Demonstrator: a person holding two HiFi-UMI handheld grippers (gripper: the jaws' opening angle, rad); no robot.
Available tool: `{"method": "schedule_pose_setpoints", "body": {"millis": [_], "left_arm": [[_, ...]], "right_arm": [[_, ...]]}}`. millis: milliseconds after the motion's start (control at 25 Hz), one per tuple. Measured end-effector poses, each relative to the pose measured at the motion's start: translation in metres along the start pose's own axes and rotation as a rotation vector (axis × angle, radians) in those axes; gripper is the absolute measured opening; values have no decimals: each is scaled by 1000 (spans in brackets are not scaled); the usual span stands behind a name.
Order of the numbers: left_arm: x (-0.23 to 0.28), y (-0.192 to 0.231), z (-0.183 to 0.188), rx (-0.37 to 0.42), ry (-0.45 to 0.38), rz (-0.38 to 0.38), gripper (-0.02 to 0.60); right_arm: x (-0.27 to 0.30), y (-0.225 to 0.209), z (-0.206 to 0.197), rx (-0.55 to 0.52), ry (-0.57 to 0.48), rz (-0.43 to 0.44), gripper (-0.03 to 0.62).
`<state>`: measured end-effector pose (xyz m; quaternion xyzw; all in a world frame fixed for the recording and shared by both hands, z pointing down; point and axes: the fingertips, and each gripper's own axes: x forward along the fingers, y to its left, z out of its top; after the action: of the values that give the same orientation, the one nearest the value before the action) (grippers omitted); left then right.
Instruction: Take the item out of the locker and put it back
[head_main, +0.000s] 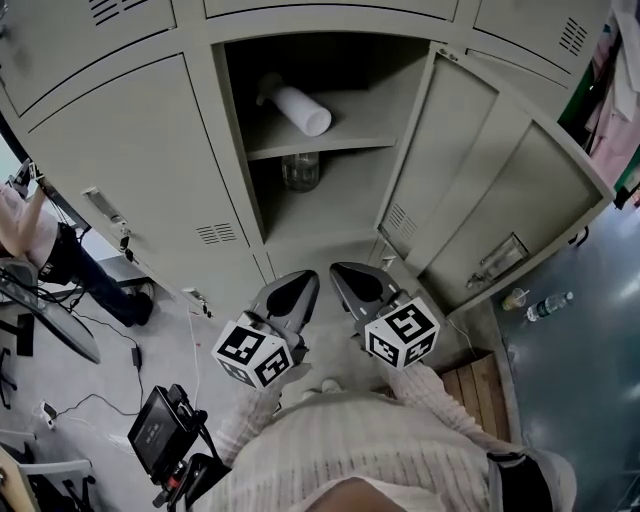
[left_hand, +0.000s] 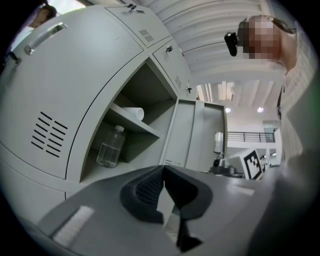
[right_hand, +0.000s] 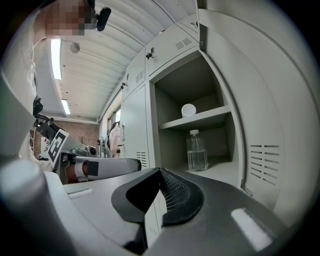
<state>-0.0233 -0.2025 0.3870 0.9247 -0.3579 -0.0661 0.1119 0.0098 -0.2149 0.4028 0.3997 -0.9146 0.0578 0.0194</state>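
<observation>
An open grey locker (head_main: 330, 235) holds a clear plastic bottle (head_main: 300, 171) standing upright on its floor (left_hand: 110, 147) (right_hand: 196, 150). On the shelf above, a white roll (head_main: 298, 106) lies on its side (right_hand: 188, 110) (left_hand: 134, 113). The locker door (head_main: 470, 180) is swung wide to the right. Both grippers hang side by side in front of the locker, below the opening and apart from the bottle. My left gripper (head_main: 304, 282) is shut with nothing in it. The jaws of my right gripper (head_main: 348, 275) also meet, empty.
Closed locker doors (head_main: 120, 150) flank the open one on the left. A small water bottle (head_main: 548, 305) lies on the dark floor at right, by a wooden pallet (head_main: 480, 385). A camera rig (head_main: 165, 430), cables and a seated person (head_main: 40, 240) are at left.
</observation>
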Motion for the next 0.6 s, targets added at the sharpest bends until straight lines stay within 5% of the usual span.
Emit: {"method": "schedule_pose_setpoints", "body": {"millis": [400, 600], "left_arm": [[18, 24, 14, 48, -11, 17, 8], [26, 35, 21, 62, -21, 28, 8]], "right_arm": [[46, -24, 16, -72, -20, 25, -3], [76, -37, 26, -98, -18, 31, 54]]}}
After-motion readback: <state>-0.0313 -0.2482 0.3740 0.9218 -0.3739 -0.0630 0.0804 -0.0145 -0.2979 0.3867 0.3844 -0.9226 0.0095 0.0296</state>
